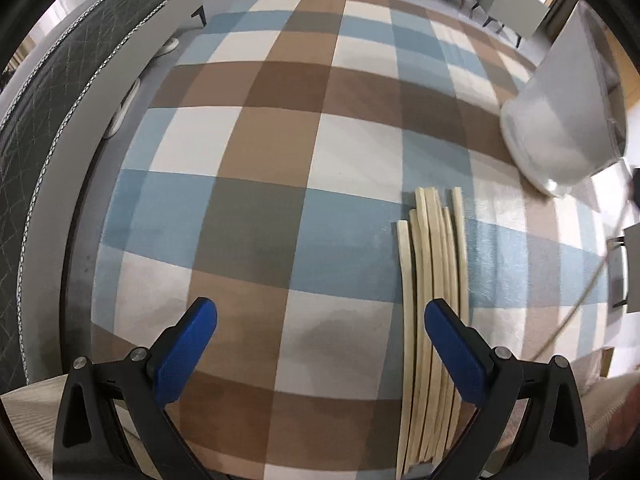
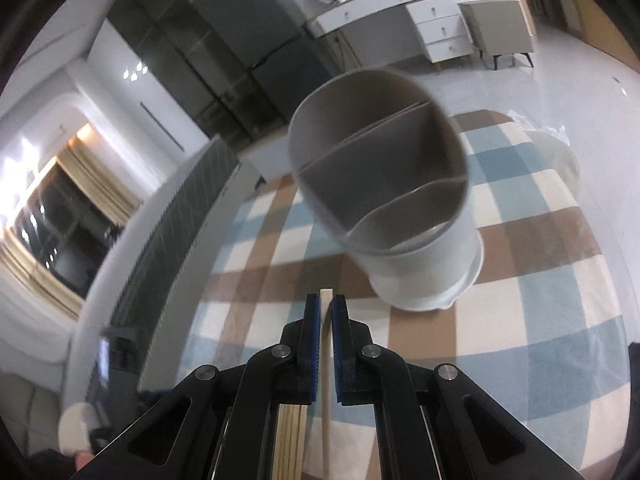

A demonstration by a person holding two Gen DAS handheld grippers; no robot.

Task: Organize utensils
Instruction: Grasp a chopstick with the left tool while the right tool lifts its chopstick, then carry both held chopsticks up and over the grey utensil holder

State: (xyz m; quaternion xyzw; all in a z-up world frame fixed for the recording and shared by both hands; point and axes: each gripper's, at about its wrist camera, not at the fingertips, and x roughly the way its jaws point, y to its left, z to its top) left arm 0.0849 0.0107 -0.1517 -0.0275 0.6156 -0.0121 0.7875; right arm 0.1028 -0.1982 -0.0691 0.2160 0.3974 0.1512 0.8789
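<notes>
Right wrist view: the right tongs (image 2: 326, 306) clamp one chopstick (image 2: 325, 298) before the divided grey holder (image 2: 420, 256), while the left tongs (image 1: 320, 320) gape empty beside remaining chopsticks (image 1: 434, 280) on the checked tabletop (image 1: 260, 160).

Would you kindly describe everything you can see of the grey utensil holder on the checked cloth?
The utensil holder is a round, matte pale-grey container that looks like plastic, with thin inner walls dividing it into three compartments, all empty as far as can be seen. Its bottom flares into a wider base ring with a small lip. It stands on the checked cloth, beyond the shut right gripper, and nothing else touches it. In the left wrist view it sits at the right edge, beyond the loose chopsticks.
</notes>
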